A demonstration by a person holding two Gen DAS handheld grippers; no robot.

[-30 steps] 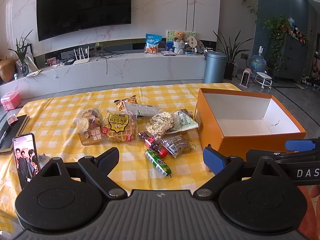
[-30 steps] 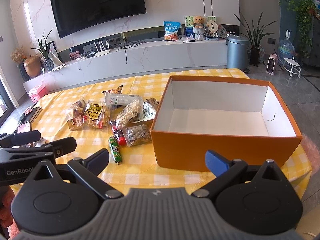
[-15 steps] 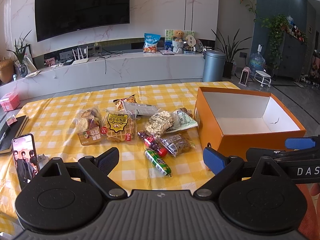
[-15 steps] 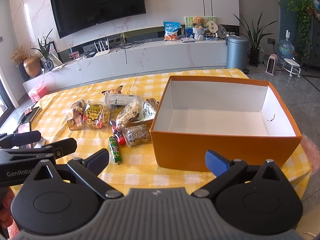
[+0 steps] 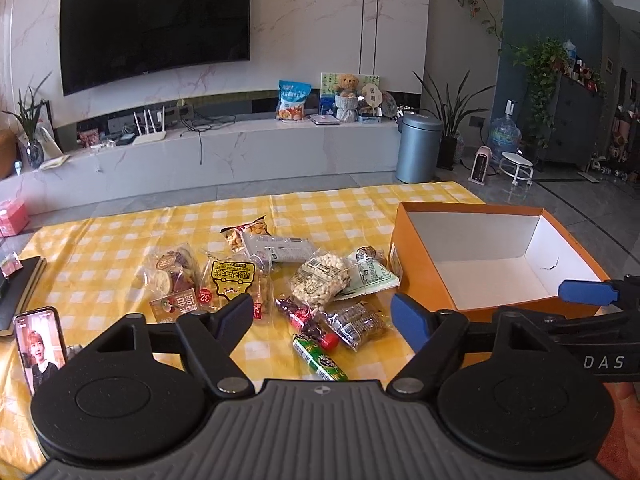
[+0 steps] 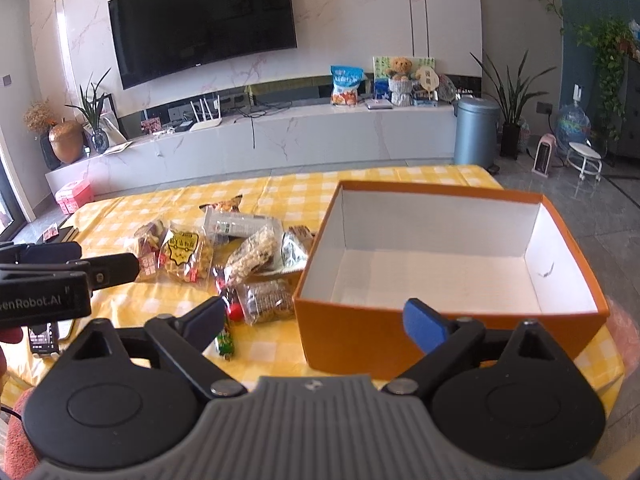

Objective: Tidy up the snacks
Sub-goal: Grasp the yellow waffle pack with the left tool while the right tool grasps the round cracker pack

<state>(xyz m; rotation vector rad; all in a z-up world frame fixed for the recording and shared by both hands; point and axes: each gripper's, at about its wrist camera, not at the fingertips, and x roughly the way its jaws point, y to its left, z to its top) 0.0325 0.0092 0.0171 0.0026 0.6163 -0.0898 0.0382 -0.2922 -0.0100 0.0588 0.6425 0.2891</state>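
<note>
- A phone (image 5: 39, 342) stands propped near the counter's left edge, beside a dark book (image 5: 18, 292); neither looks to be part of the sorting.
- The left tongs (image 5: 322, 314) hover above the counter's near edge, jaws wide though just closing a little, with nothing between them.
- The snacks lie in a loose pile at mid-counter on the yellow checked cloth (image 5: 120, 240): a dried-fruit pack (image 5: 172, 276), a waffle pack (image 5: 232, 280), a peanut bag (image 5: 246, 236) towards the far edge, a puffed-grain bag (image 5: 320, 282), a dark bar pack (image 5: 356, 322) and a green stick (image 5: 318, 358) nearest the near edge.
- None of them is yet lifted; the whole pile appears left to move.
- The right tongs (image 6: 320, 318) hang at the near edge, likewise released and just narrowing slightly, empty.
- The orange box (image 6: 440, 336) sits at the counter's right end, just beside the pile, its white inside bare: the task seems barely begun.
</note>
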